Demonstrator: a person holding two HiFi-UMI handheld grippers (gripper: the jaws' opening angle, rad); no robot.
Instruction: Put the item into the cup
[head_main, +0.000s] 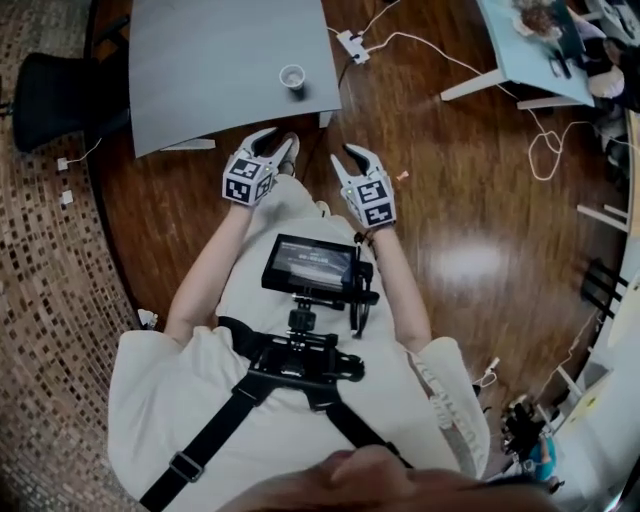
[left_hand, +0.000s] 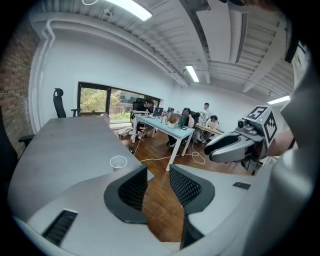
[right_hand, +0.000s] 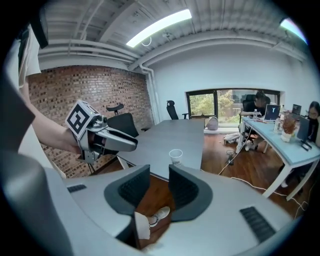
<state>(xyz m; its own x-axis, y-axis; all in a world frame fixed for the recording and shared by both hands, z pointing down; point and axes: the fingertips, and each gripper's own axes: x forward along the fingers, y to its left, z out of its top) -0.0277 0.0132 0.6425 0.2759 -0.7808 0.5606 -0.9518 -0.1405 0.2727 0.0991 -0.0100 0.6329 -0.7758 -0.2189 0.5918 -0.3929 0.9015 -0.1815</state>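
A white paper cup (head_main: 292, 76) stands empty near the front edge of the grey table (head_main: 200, 60). It also shows in the left gripper view as cup (left_hand: 118, 162) and in the right gripper view as cup (right_hand: 175, 156). My left gripper (head_main: 276, 141) hovers over the wooden floor just short of the table edge, jaws slightly apart and empty (left_hand: 157, 182). My right gripper (head_main: 352, 155) is level with it to the right, also a little open with nothing held (right_hand: 159, 186). A small orange-pink item (head_main: 402, 176) lies on the floor right of the right gripper.
A power strip (head_main: 352, 45) and white cables (head_main: 545, 150) lie on the floor beyond the grippers. A black chair (head_main: 50, 95) stands left of the table, a light blue desk (head_main: 530, 50) at the far right. A screen (head_main: 312, 265) is strapped to the person's chest. A shoe (right_hand: 159, 216) shows below the right jaws.
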